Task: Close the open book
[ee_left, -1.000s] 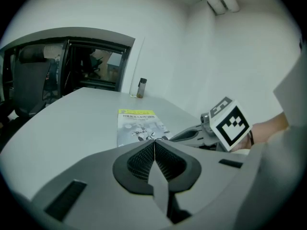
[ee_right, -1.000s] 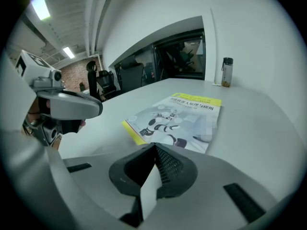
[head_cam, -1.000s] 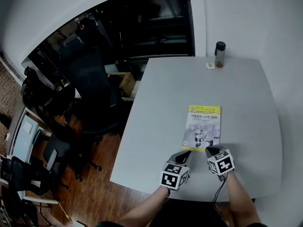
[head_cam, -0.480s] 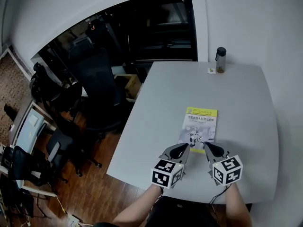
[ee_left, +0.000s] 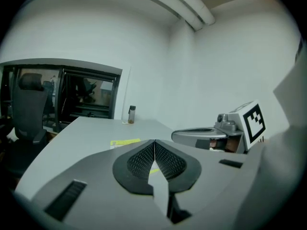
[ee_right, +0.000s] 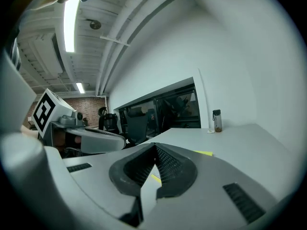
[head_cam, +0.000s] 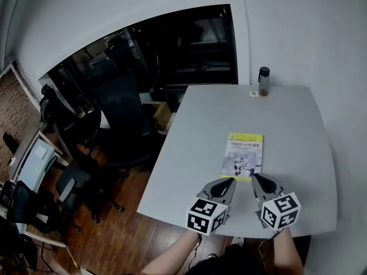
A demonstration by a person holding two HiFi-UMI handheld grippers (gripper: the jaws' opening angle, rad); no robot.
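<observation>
Book (head_cam: 243, 156) closed, flat on desk (head_cam: 298, 119), just ahead of both jaw tips, untouched. Left gripper (head_cam: 228, 183) jaws pressed together, empty; right gripper (head_cam: 257, 179) same.

My table (head_cam: 292, 130) has a smooth, matt pale grey top. The book (head_cam: 245, 156), just ahead of me at twelve o'clock, has a printed paper cover; I cannot tell whether it is glossy or matt. My left tongs (ee_left: 154, 142) and right tongs (ee_right: 155, 145) are matt grey plastic shells, and their black pads (ee_left: 141, 162) are finely ribbed and look rubbery. The bottle (head_cam: 264, 81) at the far edge is clear-walled with a dark cap. At nine o'clock, the floor (head_cam: 114, 234) is reddish wood boards with a mild shine.
</observation>
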